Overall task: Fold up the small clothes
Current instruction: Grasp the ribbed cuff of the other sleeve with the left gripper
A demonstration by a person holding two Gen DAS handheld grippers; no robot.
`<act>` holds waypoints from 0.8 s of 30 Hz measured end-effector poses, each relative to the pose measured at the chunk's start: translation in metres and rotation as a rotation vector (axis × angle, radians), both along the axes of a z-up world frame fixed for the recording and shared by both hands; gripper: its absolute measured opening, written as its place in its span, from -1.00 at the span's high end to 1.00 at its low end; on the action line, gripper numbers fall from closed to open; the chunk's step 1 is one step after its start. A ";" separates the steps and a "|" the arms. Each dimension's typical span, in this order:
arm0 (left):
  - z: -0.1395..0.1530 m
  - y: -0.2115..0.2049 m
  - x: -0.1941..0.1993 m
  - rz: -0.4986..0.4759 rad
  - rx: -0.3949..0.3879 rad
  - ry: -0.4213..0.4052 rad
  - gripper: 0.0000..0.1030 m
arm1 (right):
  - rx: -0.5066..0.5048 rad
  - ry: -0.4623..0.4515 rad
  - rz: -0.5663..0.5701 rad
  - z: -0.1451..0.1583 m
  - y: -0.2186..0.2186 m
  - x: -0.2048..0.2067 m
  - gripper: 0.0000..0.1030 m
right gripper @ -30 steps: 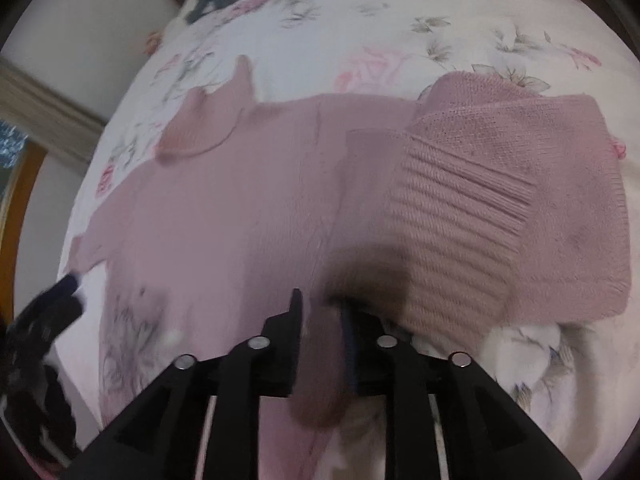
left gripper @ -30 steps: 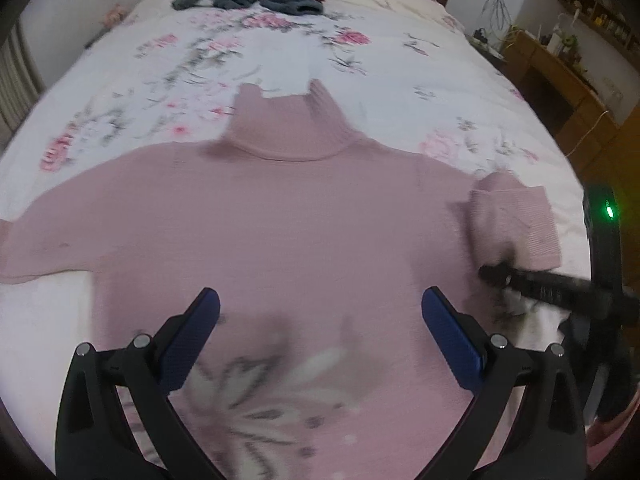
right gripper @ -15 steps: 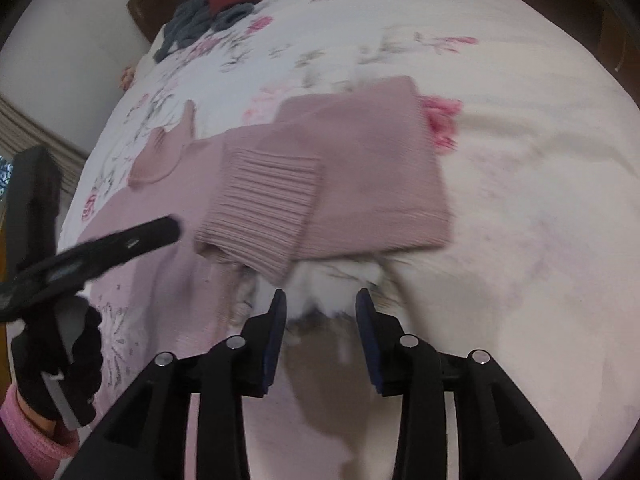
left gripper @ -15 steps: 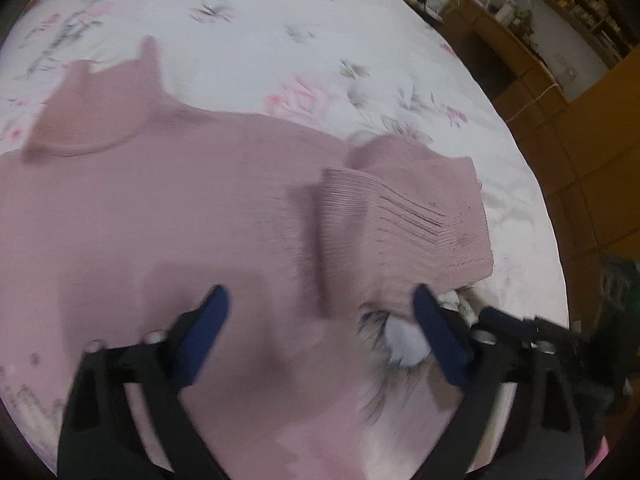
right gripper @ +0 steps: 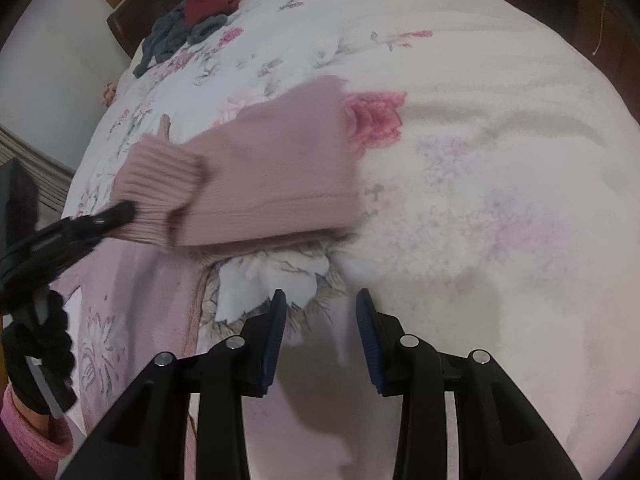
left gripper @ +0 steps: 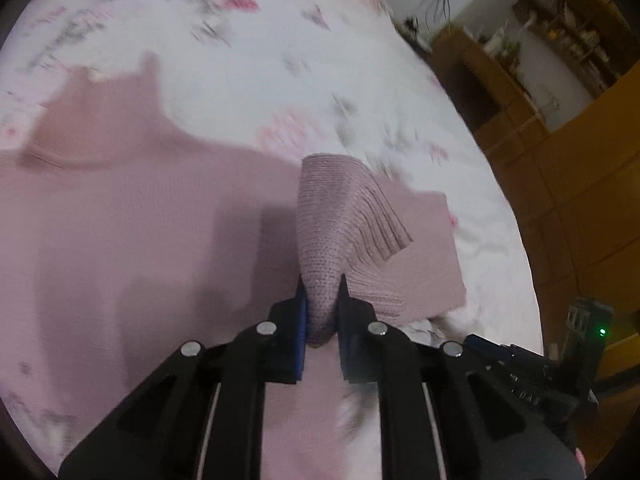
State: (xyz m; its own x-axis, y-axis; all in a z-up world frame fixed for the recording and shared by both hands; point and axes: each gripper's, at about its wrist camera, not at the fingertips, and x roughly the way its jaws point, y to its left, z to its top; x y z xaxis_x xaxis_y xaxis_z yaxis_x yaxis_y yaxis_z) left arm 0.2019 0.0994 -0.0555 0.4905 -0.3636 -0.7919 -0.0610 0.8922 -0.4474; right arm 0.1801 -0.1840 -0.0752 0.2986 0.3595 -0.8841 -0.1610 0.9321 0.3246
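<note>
A pink knitted turtleneck sweater (left gripper: pixel 132 216) lies flat on a floral bedspread (left gripper: pixel 248 64). Its right sleeve (right gripper: pixel 272 176) is folded back over itself, and the ribbed cuff (right gripper: pixel 160 184) is lifted off the bed. My left gripper (left gripper: pixel 320 288) is shut on that cuff (left gripper: pixel 320 264), which stands up between the blue pads. In the right wrist view the left gripper (right gripper: pixel 120 214) comes in from the left, held by a black-gloved hand (right gripper: pixel 36 352). My right gripper (right gripper: pixel 320 300) is open above the bedspread just below the sleeve, with nothing between its fingers.
A heap of grey and dark red clothes (right gripper: pixel 192 20) lies near the wooden headboard (right gripper: pixel 132 8). Wooden furniture with shelves (left gripper: pixel 536 80) stands beyond the bed's right side. The bedspread to the right of the sleeve (right gripper: pixel 500 160) is bare.
My left gripper swung right from the sweater's body and shut on the sleeve cuff, lifting it. My right gripper let go of the sleeve, opened and drew back onto the bedspread.
</note>
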 end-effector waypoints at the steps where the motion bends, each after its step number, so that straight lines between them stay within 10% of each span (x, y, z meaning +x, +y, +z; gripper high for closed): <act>1: 0.007 0.015 -0.005 0.025 0.028 -0.017 0.79 | -0.005 -0.004 0.002 0.001 0.004 0.002 0.27; 12: -0.001 0.110 -0.027 0.135 0.115 0.032 0.79 | 0.124 -0.004 0.080 0.000 0.088 0.040 0.27; 24: -0.041 0.159 -0.029 0.227 0.203 0.147 0.43 | 0.032 0.080 0.058 -0.037 0.110 0.053 0.31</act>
State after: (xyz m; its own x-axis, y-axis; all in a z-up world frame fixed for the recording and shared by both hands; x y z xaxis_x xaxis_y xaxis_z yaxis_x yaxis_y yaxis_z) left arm 0.1725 0.2583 -0.0962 0.4159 -0.0857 -0.9054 -0.3191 0.9185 -0.2336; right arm 0.2333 -0.0740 -0.1123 0.2056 0.4024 -0.8921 -0.1870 0.9109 0.3678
